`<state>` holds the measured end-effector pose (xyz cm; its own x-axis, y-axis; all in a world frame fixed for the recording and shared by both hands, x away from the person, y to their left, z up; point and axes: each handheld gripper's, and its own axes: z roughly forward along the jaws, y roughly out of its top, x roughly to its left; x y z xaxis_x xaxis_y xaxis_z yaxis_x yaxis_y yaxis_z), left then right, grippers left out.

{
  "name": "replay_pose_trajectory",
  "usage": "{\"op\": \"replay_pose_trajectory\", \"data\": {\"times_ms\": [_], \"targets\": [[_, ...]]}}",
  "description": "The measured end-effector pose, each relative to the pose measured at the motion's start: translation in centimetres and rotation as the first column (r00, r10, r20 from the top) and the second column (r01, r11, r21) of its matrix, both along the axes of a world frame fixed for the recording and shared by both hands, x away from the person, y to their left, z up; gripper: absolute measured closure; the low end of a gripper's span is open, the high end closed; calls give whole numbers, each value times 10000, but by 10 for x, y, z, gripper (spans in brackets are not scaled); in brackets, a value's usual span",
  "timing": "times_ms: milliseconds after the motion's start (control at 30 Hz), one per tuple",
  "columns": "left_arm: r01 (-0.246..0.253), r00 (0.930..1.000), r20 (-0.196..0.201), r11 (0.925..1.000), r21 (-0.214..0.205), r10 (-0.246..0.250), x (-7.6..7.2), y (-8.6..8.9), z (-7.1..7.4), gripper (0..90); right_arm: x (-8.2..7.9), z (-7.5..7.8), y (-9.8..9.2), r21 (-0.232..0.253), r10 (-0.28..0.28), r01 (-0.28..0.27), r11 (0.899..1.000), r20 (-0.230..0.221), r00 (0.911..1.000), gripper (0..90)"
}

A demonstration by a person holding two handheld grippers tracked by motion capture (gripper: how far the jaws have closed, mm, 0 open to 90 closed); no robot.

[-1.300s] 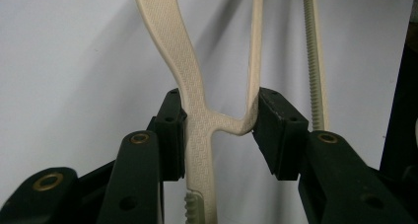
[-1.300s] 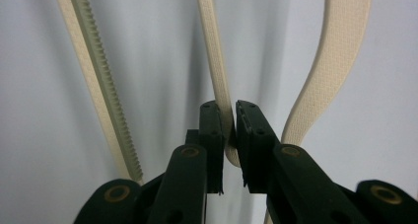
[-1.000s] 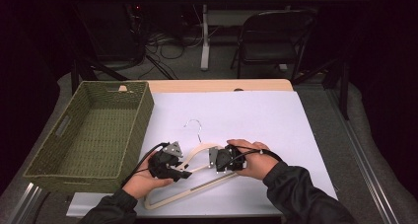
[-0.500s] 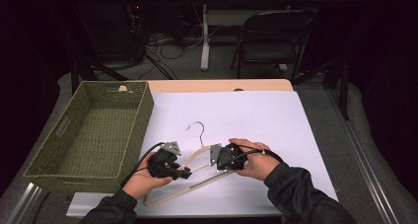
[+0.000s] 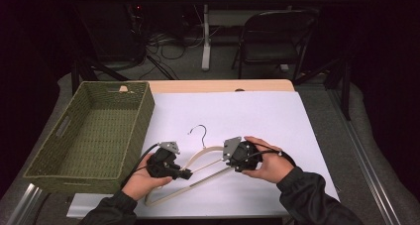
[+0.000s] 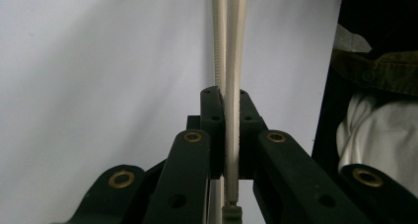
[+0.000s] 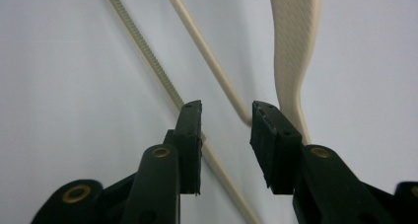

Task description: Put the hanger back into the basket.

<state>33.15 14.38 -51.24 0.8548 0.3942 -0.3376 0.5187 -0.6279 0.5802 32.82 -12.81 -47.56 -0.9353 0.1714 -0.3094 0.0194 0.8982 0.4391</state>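
Hanger [image 5: 208, 158] gripped by your left tool [image 5: 184, 174], lying on the white sheet [image 5: 257, 121] near the desk's front edge.

Your left tool [image 6: 225, 103] is clamped tight on the hanger's [image 6: 235, 46] cream bars, which run straight up between its pads. Your right tool [image 7: 226, 110] has just been opening; its pads stand apart with a bend of the hanger [image 7: 296, 46] between them, the pads not pressing on it. From above, your right tool [image 5: 233, 158] sits at the hanger's right shoulder, with the black wire hook [image 5: 199, 131] pointing away from you. A green woven basket [image 5: 138, 111] stands just left of the sheet. The wooden desk [image 5: 223, 85] shows beyond the sheet.
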Motion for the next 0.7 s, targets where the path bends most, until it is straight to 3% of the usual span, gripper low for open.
{"op": "replay_pose_trajectory", "data": {"times_ms": [267, 367, 700], "targets": [[-359, 9988, 315, 9992, -146, 364, -1, 6, 7, 872, 1, 1, -17, 358, -471, 482, 9982, -315, 9984, 634], [-549, 9978, 362, 9977, -387, 563, -3, 11, 11, 872, 2, 1, -20, 406, -503, 516, 9978, -320, 9982, 631], [-1076, 9890, 957, 9925, -573, 1127, -19, 26, 42, 872, 5, 1, -29, 576, -856, 883, 9944, -479, 9952, 605]]}}
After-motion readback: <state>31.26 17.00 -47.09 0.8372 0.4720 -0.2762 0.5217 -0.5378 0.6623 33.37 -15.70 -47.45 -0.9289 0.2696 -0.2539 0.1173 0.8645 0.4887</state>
